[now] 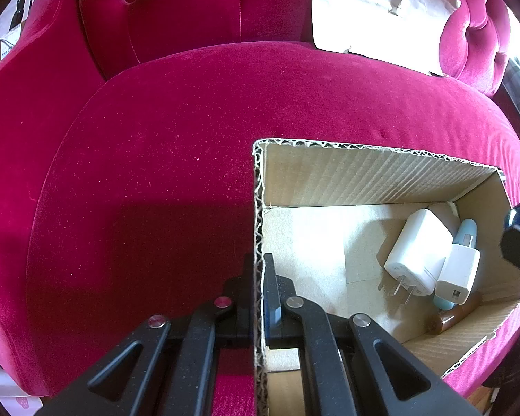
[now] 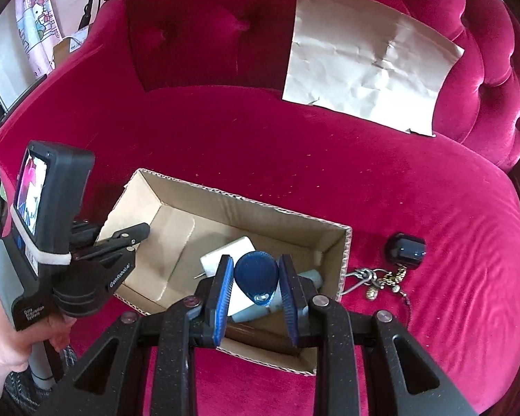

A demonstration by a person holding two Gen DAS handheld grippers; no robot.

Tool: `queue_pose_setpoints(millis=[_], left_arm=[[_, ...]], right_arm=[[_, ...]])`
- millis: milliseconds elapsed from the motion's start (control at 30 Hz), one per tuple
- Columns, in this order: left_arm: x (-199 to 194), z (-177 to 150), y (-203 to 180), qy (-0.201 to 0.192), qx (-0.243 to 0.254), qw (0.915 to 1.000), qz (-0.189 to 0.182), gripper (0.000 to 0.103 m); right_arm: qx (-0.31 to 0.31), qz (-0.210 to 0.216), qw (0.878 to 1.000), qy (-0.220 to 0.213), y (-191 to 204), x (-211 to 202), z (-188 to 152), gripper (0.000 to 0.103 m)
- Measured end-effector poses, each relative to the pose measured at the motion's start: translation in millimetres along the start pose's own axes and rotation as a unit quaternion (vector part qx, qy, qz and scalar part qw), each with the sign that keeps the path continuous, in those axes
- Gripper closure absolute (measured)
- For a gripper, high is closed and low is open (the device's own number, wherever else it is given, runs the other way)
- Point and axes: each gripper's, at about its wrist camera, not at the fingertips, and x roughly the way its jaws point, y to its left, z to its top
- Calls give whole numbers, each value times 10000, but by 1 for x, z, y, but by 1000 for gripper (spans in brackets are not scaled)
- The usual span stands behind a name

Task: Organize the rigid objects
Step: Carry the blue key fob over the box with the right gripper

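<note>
The left gripper (image 1: pixel 259 287) is clamped on the near-left wall of the cardboard box (image 1: pixel 364 170), steadying it. To its right, the right gripper (image 2: pixel 256 289) pinches a blue teardrop fob (image 2: pixel 256 275) (point down) directly above the box's right end, beside the chargers (image 1: pixel 416 253).

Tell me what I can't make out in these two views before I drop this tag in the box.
- Brown item, left wrist view: under the white chargers; identity unclear.
- Box floor, right wrist view: the right tool and blue tag cover it.
- Keyring trinkets: too small.
- Right tool, left wrist view: cut off by the edge.
</note>
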Motion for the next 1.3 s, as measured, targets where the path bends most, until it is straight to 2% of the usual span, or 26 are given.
queue_pose_setpoints(millis=[633,1100,1133,1300], left_arm=[[0,0,-8,-2,-6,10000,14,100],[1,3,-10,-4,-3,10000,27,100],[1,4,-8,-5,-3,10000,26,100],[3,9,3,-4,-5,10000,29,100]], right_arm=[[-49,341,9993,162,31,23,-2,75],[-91,346,9992,174,33,24,2,75],[-99,336,9992,177,33,24,2,74],[-154,185,9996,139,31,22,1,54]])
